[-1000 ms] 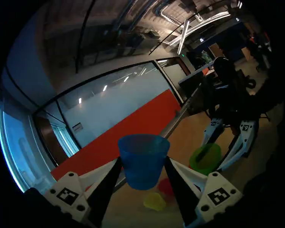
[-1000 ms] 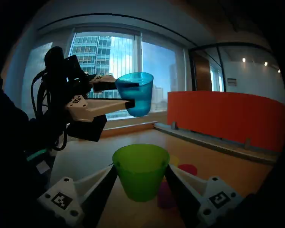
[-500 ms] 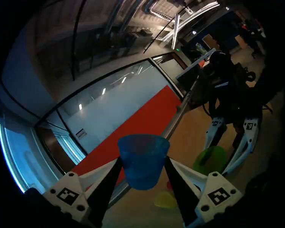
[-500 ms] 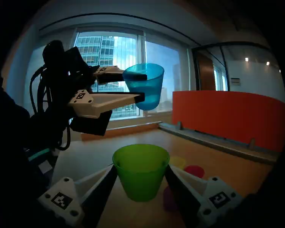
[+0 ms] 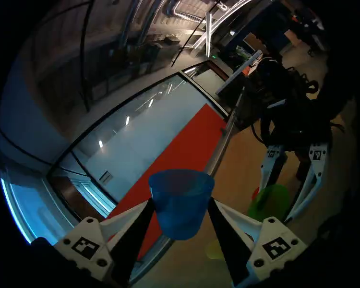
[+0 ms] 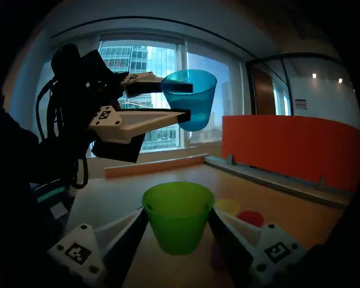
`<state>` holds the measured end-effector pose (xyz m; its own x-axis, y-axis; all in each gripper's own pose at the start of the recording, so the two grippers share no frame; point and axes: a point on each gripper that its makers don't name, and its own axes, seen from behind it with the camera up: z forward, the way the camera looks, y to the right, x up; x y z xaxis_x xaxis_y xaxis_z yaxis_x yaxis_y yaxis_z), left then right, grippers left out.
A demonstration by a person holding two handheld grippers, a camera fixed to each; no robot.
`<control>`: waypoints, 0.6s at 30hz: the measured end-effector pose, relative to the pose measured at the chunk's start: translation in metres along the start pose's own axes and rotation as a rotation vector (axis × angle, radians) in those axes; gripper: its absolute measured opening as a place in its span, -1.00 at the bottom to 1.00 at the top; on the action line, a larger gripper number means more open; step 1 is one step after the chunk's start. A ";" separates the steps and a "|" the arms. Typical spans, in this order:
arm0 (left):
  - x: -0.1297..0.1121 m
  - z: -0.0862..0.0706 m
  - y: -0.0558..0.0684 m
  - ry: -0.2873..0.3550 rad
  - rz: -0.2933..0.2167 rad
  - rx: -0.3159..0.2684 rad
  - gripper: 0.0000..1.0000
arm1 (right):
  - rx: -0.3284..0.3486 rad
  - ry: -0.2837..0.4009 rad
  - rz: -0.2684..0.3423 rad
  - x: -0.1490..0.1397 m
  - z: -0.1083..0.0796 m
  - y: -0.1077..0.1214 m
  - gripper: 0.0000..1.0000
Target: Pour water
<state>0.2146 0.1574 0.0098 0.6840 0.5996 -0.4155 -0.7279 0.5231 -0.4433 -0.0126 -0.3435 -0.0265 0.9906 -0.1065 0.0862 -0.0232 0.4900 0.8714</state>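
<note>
Tabletop (image 6: 285,211) | left gripper (image 5: 180,205) pinches blue cup (image 5: 181,216), inside hidden | right gripper (image 6: 178,215) pinches green cup (image 6: 178,230)

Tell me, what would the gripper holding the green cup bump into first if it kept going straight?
Probably the wooden ledge under the window, past the table. The blue cup in the left gripper hangs above that line, and the yellow thing sits right of it. Depth is hard to judge.

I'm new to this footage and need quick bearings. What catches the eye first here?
In the right gripper view, a blue cup is held high by the left gripper, against the bright window. Lower, nearest the camera, the right gripper clamps a green cup. An orange partition glows on the right.
</note>
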 end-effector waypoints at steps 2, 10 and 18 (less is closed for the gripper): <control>0.001 0.000 0.000 -0.001 0.015 -0.001 0.60 | 0.001 0.002 -0.001 0.001 0.001 0.000 0.76; 0.004 0.005 -0.001 -0.002 0.070 0.002 0.60 | -0.002 0.002 -0.007 0.003 0.002 0.003 0.76; 0.008 0.006 -0.001 0.001 0.102 0.007 0.60 | -0.001 0.003 -0.010 0.005 0.002 0.004 0.75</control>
<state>0.2204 0.1653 0.0121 0.6062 0.6495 -0.4590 -0.7942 0.4635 -0.3930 -0.0084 -0.3438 -0.0215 0.9912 -0.1090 0.0757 -0.0127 0.4898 0.8718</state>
